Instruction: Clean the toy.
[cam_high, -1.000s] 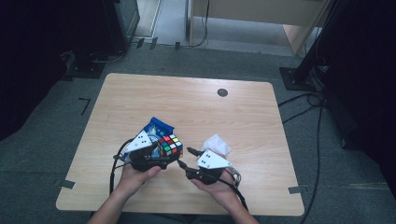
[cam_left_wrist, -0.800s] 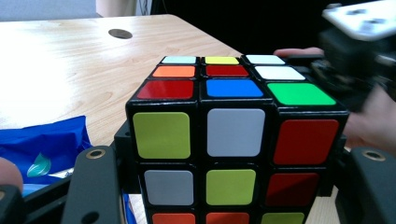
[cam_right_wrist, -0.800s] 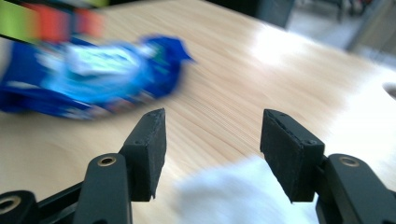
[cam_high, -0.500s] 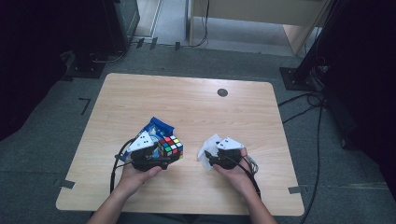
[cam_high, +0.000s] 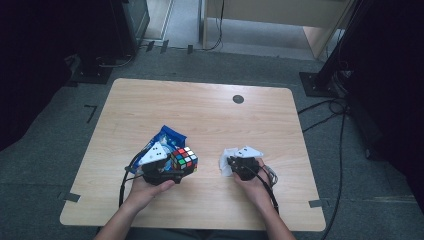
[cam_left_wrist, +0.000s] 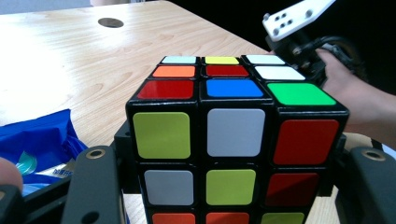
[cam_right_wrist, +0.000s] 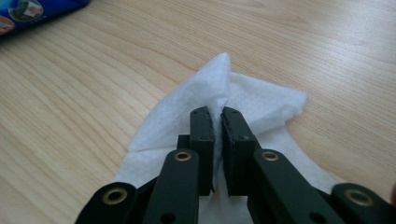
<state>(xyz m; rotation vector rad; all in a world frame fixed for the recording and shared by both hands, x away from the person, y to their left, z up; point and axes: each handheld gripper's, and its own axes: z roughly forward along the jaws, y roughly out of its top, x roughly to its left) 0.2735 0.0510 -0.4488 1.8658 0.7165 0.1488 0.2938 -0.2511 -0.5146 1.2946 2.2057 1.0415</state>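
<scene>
Clamped between the left gripper (cam_high: 172, 170) jaws near the table's (cam_high: 210, 115) front edge: a scrambled 3x3 puzzle cube (cam_left_wrist: 233, 135), no long axis, 1 corner turned toward the right hand. Pinched in the right gripper (cam_right_wrist: 217, 122): a crumpled white tissue (cam_right_wrist: 252, 100), since 1.0 s ago pulled rightward, away from the cube. Behind the cube, a blue packet (cam_high: 167, 136)

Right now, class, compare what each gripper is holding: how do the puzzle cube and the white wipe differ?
The puzzle cube is rigid and blocky, while the white wipe is soft and creased. The cube carries many colours; the wipe is plain white. The left gripper spreads wide around the cube, while the right gripper stands nearly closed, pinching a fold of the wipe. Both are gripped over the wooden table.
</scene>
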